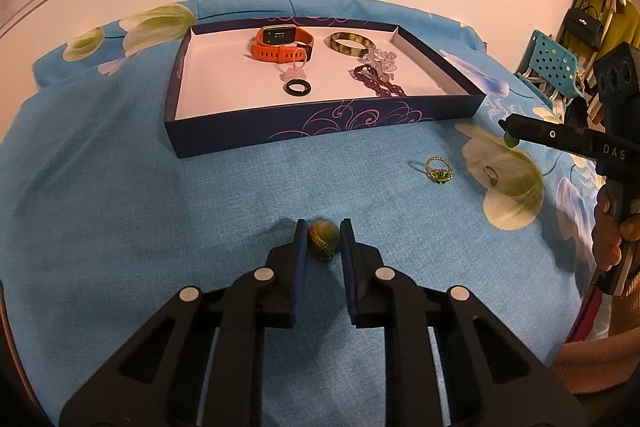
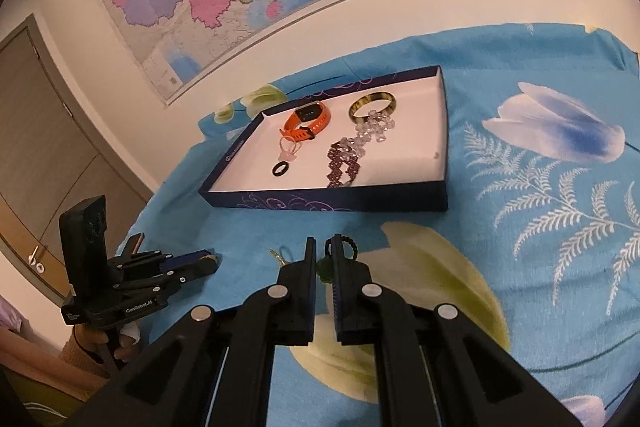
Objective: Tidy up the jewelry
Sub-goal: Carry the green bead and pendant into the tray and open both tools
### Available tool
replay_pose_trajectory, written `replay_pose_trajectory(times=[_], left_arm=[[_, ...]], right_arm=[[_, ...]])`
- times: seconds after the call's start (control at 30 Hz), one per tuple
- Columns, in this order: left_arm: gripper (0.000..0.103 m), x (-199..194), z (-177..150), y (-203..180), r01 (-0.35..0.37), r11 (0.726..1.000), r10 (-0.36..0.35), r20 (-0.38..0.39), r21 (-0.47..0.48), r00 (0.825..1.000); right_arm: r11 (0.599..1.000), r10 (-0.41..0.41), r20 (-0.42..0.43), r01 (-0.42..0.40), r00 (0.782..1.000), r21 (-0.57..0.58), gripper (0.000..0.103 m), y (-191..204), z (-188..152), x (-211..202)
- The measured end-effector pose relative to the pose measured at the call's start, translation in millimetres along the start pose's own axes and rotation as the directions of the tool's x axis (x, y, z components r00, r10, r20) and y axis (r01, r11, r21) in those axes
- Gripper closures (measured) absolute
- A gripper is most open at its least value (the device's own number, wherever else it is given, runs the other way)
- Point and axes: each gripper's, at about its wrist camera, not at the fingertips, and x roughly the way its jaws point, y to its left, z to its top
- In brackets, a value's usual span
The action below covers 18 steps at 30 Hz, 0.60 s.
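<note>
My left gripper (image 1: 324, 241) sits low on the blue cloth (image 1: 160, 211), fingers narrow around a greenish round bead (image 1: 323, 238); I can't tell if they pinch it. My right gripper (image 2: 322, 259) holds a small green pendant (image 2: 323, 269) between nearly closed fingers. The box (image 1: 320, 125) ahead holds an orange watch (image 1: 282, 43), bangle (image 1: 349, 44) and beads. Two rings (image 1: 438, 171) lie on the cloth just right of it.

Matt woven cloth (image 1: 160, 227), glossy bangle (image 1: 349, 44)
</note>
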Motion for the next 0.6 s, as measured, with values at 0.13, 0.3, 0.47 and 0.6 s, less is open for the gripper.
replay_pose_trajectory(times=[0.13,0.3,0.47,0.6], left_arm=[[0.087,-2.7,2.1,0.1,0.001,1.0,-0.001,0.008,-0.001,1.0],[0.087,-9.8,9.9,0.6,0.011,1.0,-0.011,0.034,0.005,0.999],[0.087,-14.1,24.5,2.0,0.027,1.0,-0.027,0.061,0.008,0.998],[0.087,-17.1,41.8,-0.5,0.022,0.999,-0.025,0.098,0.028,0.995]], right_arm=[[1.0,0.0,0.011,0.0,1.0,-0.021,0.097,5.4,4.5,0.1],[0.999,0.01,0.026,-0.009,1.0,-0.047,0.097,11.4,13.5,1.0],[0.997,0.012,0.036,-0.01,0.999,-0.071,0.097,15.6,24.0,6.7],[0.996,0.015,0.043,-0.011,0.999,-0.085,0.097,17.2,34.1,12.3]])
